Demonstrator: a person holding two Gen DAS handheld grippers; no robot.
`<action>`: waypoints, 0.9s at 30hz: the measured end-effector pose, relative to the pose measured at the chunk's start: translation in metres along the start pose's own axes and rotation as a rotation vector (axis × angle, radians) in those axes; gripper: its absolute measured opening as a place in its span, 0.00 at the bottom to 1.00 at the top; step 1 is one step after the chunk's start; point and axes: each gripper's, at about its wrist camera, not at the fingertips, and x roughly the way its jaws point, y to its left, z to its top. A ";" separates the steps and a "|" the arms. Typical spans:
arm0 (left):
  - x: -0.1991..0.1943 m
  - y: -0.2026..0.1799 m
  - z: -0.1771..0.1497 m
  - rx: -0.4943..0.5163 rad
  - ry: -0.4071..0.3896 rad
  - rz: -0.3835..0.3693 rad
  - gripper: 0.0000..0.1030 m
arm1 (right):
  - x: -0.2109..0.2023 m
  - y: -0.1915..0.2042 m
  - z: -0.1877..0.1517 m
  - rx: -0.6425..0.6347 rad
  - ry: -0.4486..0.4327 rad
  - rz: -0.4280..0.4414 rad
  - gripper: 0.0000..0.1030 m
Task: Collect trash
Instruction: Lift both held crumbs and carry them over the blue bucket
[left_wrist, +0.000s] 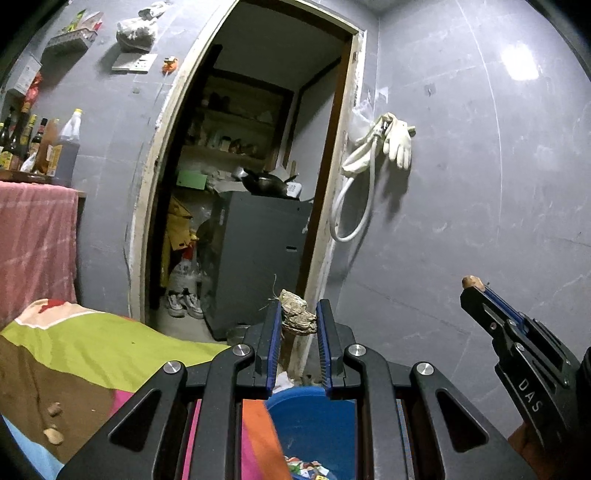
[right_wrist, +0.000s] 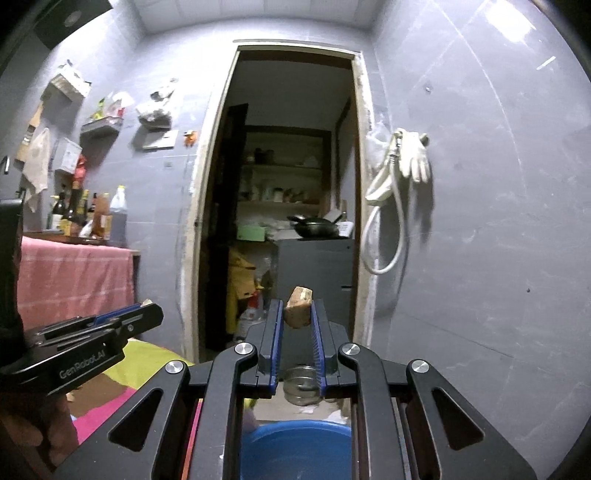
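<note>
My left gripper (left_wrist: 297, 314) is shut on a crumpled brownish-grey scrap of trash (left_wrist: 298, 313), held in the air above a blue bucket (left_wrist: 314, 428) that holds bits of coloured paper. My right gripper (right_wrist: 297, 310) is shut on a small tan chunk of trash (right_wrist: 298, 307), also above the blue bucket (right_wrist: 295, 450). The right gripper shows at the right of the left wrist view (left_wrist: 476, 288) with the chunk at its tip. The left gripper shows at the left of the right wrist view (right_wrist: 144, 312).
A table with a colourful cloth (left_wrist: 85, 354) lies to the left, with brown crumbs (left_wrist: 53, 435) on it. Ahead is an open doorway (left_wrist: 258, 184) into a cluttered storeroom. A grey wall (left_wrist: 480, 184) with a hung hose and gloves (left_wrist: 395, 144) stands right. Bottles (left_wrist: 66, 147) stand far left.
</note>
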 end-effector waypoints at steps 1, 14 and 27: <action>0.004 -0.002 -0.003 0.002 0.007 0.000 0.15 | 0.002 -0.004 -0.003 0.002 0.002 -0.007 0.12; 0.066 -0.008 -0.041 0.010 0.164 -0.007 0.15 | 0.028 -0.035 -0.052 0.073 0.122 -0.051 0.12; 0.100 0.004 -0.059 -0.028 0.264 -0.007 0.15 | 0.050 -0.047 -0.074 0.112 0.189 -0.064 0.13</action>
